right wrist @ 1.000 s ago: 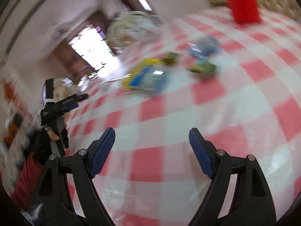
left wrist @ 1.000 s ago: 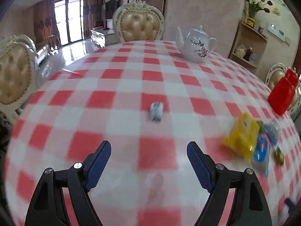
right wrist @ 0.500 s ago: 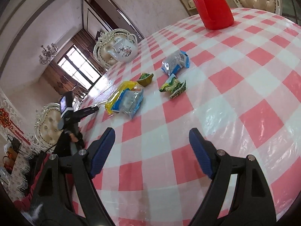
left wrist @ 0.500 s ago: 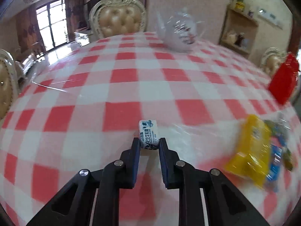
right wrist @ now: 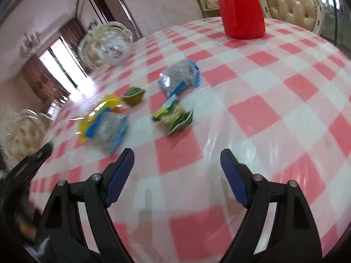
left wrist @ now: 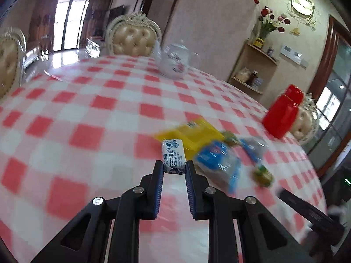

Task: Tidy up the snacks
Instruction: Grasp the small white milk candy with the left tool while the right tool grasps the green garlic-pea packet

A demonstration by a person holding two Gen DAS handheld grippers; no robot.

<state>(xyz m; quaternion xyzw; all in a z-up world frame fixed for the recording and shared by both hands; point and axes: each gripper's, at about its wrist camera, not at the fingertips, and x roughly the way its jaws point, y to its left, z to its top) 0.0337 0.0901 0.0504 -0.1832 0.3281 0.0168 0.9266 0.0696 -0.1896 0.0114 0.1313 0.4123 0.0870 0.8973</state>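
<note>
White-wrapped candy sits pinched in the left tongs; the right tongs gape, holding nothing.

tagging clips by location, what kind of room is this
Most likely a home dining room: a round table in a red-checked cloth, ornate tufted dining chairs around it, and a white teapot with a red thermos jug on top.

Checked tablecloth under a glossy clear plastic film; beside the shiny red plastic jug, crinkled foil-like snack packets; candy wrapper smooth, glossy; finger pads ribbed blue, matt.
</note>
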